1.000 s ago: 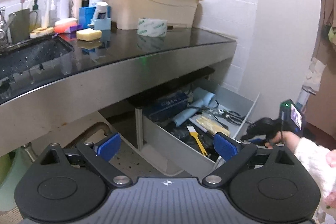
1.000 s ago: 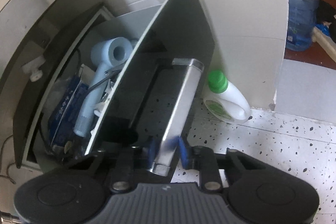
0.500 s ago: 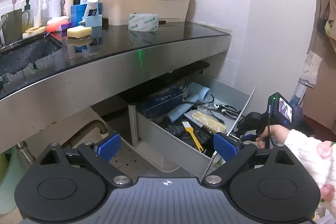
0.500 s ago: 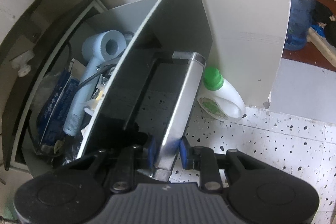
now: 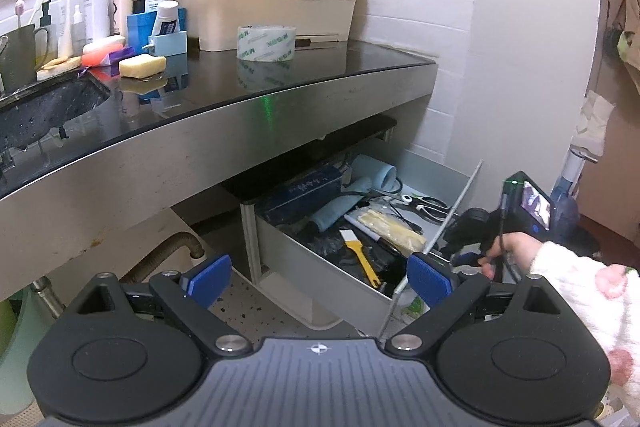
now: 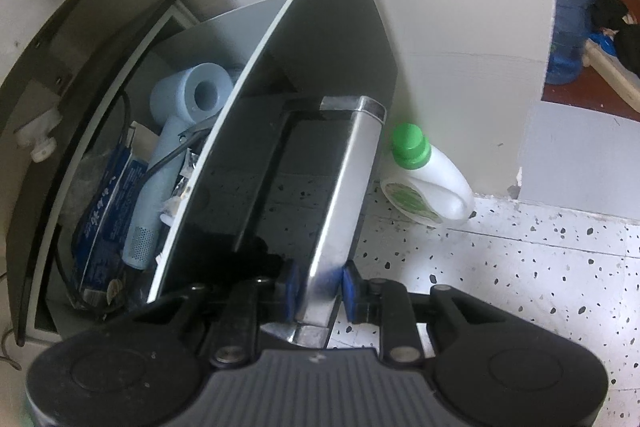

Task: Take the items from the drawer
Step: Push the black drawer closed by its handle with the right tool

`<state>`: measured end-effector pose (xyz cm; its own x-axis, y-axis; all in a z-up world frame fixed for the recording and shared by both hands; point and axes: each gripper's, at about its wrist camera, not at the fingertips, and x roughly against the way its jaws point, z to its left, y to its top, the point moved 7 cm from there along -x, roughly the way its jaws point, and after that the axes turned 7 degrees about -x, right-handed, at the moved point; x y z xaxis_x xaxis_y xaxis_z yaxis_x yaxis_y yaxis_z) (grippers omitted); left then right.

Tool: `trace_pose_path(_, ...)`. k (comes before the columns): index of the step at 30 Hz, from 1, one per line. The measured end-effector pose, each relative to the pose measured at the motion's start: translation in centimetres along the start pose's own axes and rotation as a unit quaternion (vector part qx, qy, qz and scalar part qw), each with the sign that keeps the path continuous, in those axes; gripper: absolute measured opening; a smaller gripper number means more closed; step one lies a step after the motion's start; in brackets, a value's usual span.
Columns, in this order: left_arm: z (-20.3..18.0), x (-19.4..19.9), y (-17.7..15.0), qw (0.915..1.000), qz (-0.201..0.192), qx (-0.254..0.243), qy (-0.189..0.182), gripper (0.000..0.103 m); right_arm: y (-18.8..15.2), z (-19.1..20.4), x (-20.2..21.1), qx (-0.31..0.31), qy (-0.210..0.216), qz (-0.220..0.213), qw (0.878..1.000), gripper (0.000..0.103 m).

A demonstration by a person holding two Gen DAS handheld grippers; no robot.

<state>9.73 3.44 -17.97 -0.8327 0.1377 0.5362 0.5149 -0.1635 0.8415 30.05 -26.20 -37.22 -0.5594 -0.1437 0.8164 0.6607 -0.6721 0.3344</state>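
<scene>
1. The drawer (image 5: 320, 267) stands pulled out under the worktop (image 5: 248, 87).
2. In it, a hair dryer (image 5: 360, 195) lies behind a scraper (image 5: 362, 255), scissors (image 5: 432, 205) to their right.
3. On the worktop, a tape roll (image 5: 266, 43) sits before a bin (image 5: 260, 7), right of the sink (image 5: 44, 107).
4. A bottle (image 6: 428, 179) lies on the floor beside the drawer front.

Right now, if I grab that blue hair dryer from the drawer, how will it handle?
The hair dryer looks rigid, probably top-heavy with its fat barrel. Its cord may drag or snag on clutter. Smooth plastic, possibly slippery.

Grey drawer (image 5: 320, 267) pulled open under counter, crammed w/ tools
</scene>
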Motion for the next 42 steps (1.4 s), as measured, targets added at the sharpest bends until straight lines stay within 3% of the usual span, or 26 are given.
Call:
trace_pose_path(19,-0.2,-1.3,1.6,0.9999,-0.003,-0.011,0.003,0.096,0.4,6.8,-3.9,0.012,-0.002,0.003,1.000,0.022)
trace_pose_path(42,0.5,-4.1,1.0,0.9994,0.031,-0.016,-0.003,0.096,0.9,12.8,-7.9,0.016,-0.004,0.009,1.000,0.023)
